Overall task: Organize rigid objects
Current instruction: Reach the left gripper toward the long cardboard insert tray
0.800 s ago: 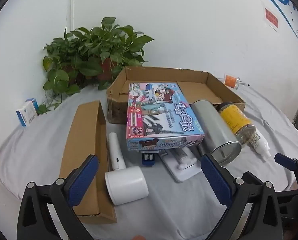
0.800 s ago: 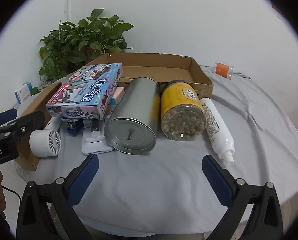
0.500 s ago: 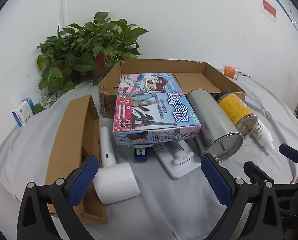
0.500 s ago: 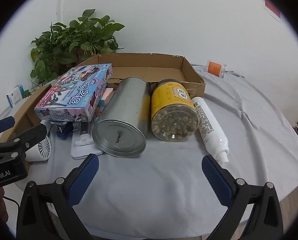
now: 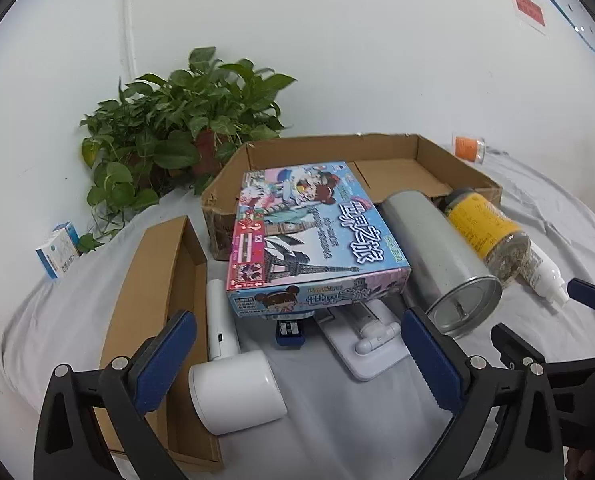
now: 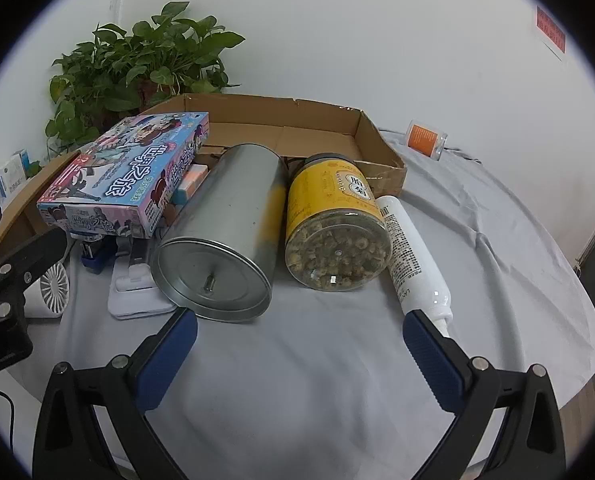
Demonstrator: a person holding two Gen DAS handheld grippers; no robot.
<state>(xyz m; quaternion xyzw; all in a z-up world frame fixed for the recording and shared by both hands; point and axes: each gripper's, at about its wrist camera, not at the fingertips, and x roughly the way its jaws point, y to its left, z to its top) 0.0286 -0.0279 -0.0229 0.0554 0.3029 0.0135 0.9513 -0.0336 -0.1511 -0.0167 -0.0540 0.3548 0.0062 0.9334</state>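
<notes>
A colourful puzzle box (image 5: 317,236) rests tilted on the front wall of an open cardboard box (image 5: 377,152) and on a blue stapler (image 5: 291,330) and white holder (image 5: 365,332). Beside it lie a silver tin (image 5: 441,264), a yellow jar (image 5: 485,236) and a white bottle (image 5: 545,276). A white handheld fan (image 5: 233,376) lies by a cardboard lid (image 5: 153,304). My left gripper (image 5: 297,360) is open, just short of the fan and puzzle box. My right gripper (image 6: 301,348) is open in front of the tin (image 6: 225,232), jar (image 6: 333,232) and bottle (image 6: 413,256).
A potted plant (image 5: 177,128) stands at the back left by the wall, with a small blue-white carton (image 5: 57,256) near it. An orange-labelled small jar (image 5: 467,148) lies at the back right. The table's round edge is close on the right (image 6: 577,320).
Both grippers have moved forward toward the objects, which now look larger and nearer. The right gripper has shifted right, toward the jar and bottle. Nothing on the table has moved.
</notes>
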